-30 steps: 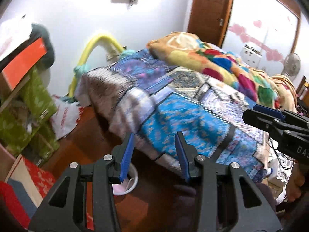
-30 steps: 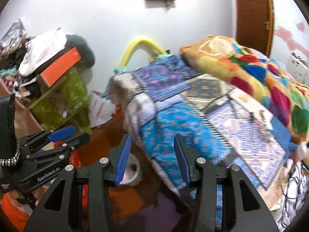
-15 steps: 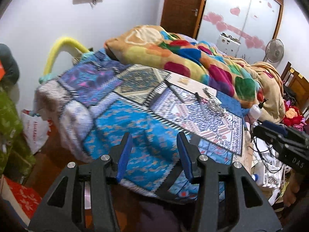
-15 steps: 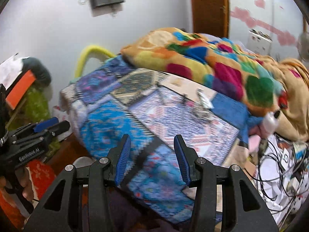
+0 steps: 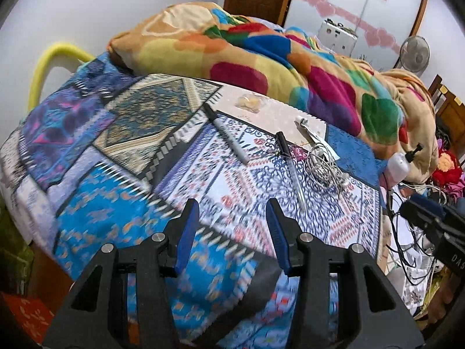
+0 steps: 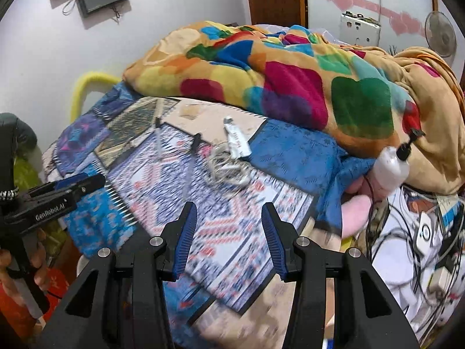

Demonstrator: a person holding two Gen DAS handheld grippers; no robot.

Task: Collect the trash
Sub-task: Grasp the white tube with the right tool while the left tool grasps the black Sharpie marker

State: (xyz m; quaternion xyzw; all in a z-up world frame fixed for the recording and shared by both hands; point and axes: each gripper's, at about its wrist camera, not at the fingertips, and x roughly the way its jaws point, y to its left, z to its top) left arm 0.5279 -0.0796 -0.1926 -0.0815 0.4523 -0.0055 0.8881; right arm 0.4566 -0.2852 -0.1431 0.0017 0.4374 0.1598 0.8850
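Note:
Small items lie on the patchwork bed cover [image 5: 122, 133]: a crumpled clear wrapper [image 5: 247, 103], a grey marker [image 5: 228, 139], a thin pen [image 5: 292, 171], a tangle of white cable [image 5: 322, 165] and a white tube [image 5: 312, 132]. My left gripper [image 5: 232, 224] hovers open over the near part of the cover, short of them, holding nothing. My right gripper [image 6: 229, 226] is also open and empty, with the cable [image 6: 226, 168], tube [image 6: 237, 141] and wrapper [image 6: 190, 110] ahead of it. Each gripper shows in the other's view, the left gripper [image 6: 69, 186] and the right gripper [image 5: 427, 218].
A colourful fleece blanket [image 5: 261, 58] is heaped along the far side of the bed. A white pump bottle [image 6: 392, 168] leans at the bed's right edge. Cables and chargers [image 6: 421, 232] clutter the floor to the right. A yellow padded rail [image 5: 49, 61] stands at the left.
Both views have swung right, from the bed's left corner and the floor onto the bed top. The floor bowl and the shelves have left view; the pens, cable and wrapper have come closer.

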